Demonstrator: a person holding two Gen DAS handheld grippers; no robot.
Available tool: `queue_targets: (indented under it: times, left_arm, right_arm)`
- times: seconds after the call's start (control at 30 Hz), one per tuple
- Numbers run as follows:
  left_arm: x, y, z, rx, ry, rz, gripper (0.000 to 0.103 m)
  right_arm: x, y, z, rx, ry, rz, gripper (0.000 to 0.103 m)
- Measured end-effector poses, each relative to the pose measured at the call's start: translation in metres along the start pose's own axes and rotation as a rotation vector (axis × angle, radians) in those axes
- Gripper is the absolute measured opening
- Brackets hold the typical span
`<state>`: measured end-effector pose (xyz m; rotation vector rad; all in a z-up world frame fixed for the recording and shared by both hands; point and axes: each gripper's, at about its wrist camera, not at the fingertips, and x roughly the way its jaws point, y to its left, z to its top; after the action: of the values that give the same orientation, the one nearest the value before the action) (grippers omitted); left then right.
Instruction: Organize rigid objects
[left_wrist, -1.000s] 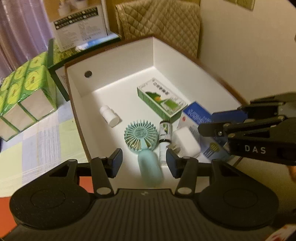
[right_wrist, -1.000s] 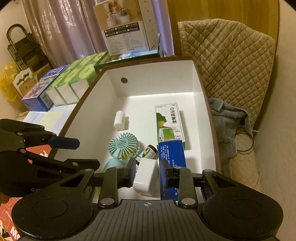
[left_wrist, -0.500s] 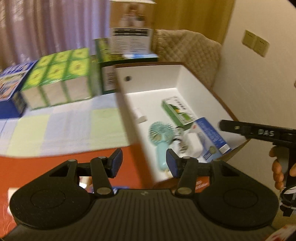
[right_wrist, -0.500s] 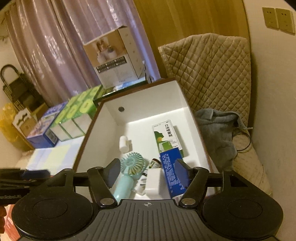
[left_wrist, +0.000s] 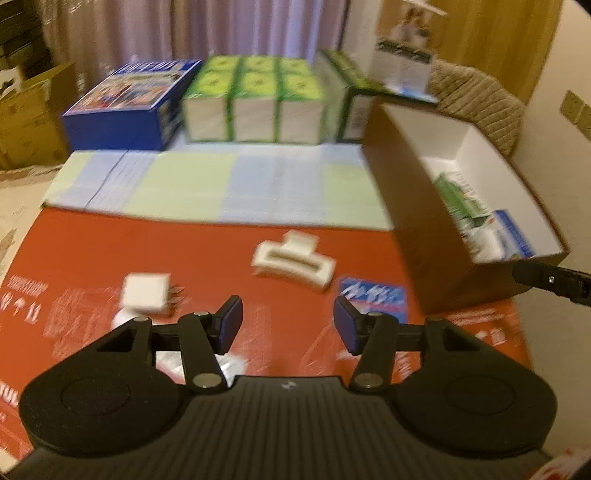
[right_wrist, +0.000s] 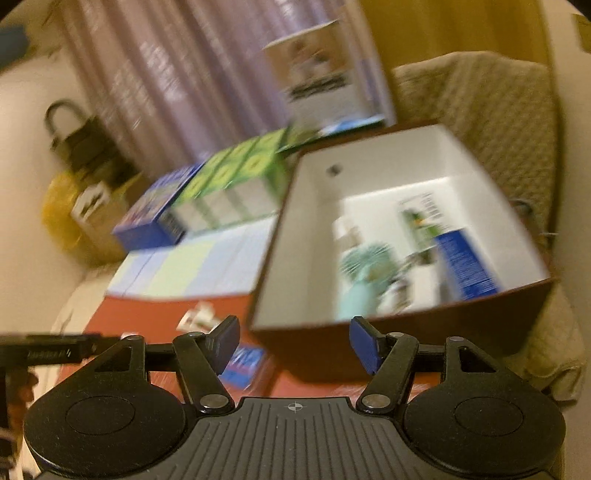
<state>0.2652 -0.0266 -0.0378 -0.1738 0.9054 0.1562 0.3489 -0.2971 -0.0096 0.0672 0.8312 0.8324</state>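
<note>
over the red mat, the left gripper (left_wrist: 288, 325) is hovering spread and empty, needing to straddle the white hair claw (left_wrist: 293, 263) squarely.

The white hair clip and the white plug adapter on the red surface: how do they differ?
The hair clip is long, with a slot along its body and a raised tab; the plug adapter is a compact block with metal prongs on one side. The hair clip lies nearer the brown box; the plug adapter lies further left, by the left gripper. Both are white, rest loose on the red surface, outside the box.
</note>
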Motion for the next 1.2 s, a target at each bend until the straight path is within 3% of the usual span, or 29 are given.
queue_targets:
  times: [0.47,1.03,1.2]
  left_arm:
    - [0.01,0.072,-0.044,-0.112,0.086,0.054,0.05]
    - [0.029,0.107,-0.045,-0.151,0.103,0.07,0.05]
    - [0.033,0.114,-0.044,-0.16,0.102,0.073,0.05]
  right_arm:
    - [0.094,0.099,-0.048,-0.249,0.195,0.006,0.063]
    - [0.16,0.117,-0.041,-0.36,0.199,-0.13,0.063]
    - [0.178,0.112,-0.039,-0.33,0.219,-0.143,0.063]
